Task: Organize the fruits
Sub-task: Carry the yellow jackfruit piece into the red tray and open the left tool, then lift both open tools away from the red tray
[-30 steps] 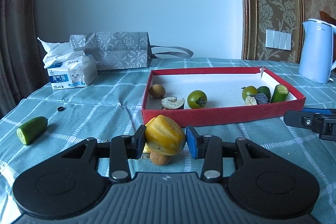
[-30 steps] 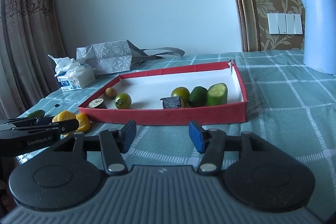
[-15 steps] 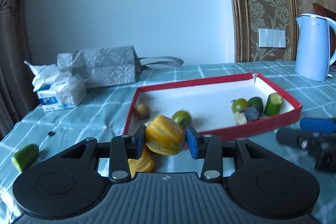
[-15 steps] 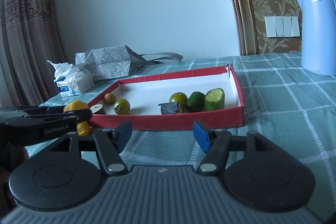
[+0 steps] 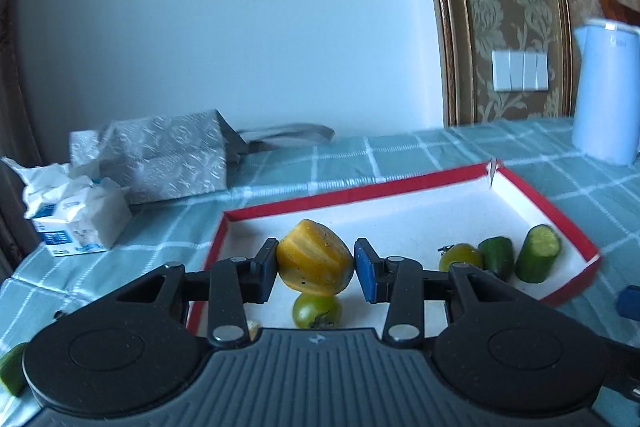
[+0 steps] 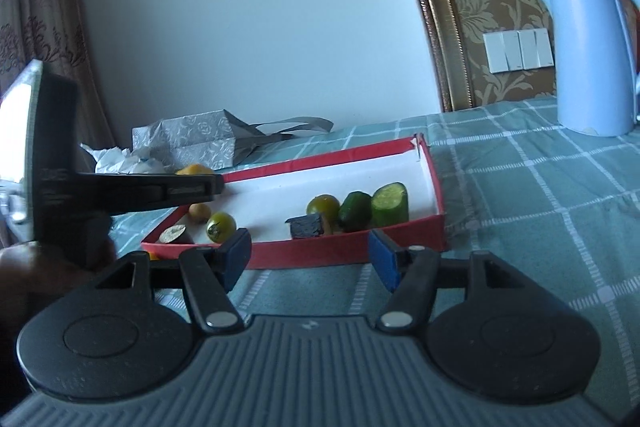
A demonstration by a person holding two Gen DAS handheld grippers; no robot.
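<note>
My left gripper (image 5: 316,269) is shut on a yellow ribbed fruit piece (image 5: 314,259) and holds it in the air over the near left part of the red tray (image 5: 360,191). A green tomato (image 5: 316,311) lies in the tray right under it. Farther right in the tray sit another green tomato (image 5: 460,257) and two cucumber pieces (image 5: 538,259). In the right wrist view my right gripper (image 6: 310,259) stands open with nothing between its fingers, just in front of the tray's near wall (image 6: 344,251). The left gripper (image 6: 192,187) reaches in from the left there.
A blue kettle (image 6: 588,55) stands at the back right. A tissue pack (image 5: 76,219) and a grey gift bag (image 5: 160,155) sit at the back left. A cucumber piece (image 5: 10,367) lies on the checked cloth at the far left. The tray also holds a dark cube (image 6: 308,226), an eggplant slice (image 6: 176,234) and a small brown fruit (image 6: 199,211).
The left gripper lifted the yellow fruit piece off the cloth and carried it forward over the tray's near edge. The right gripper's jaws widened while it stayed in place.
</note>
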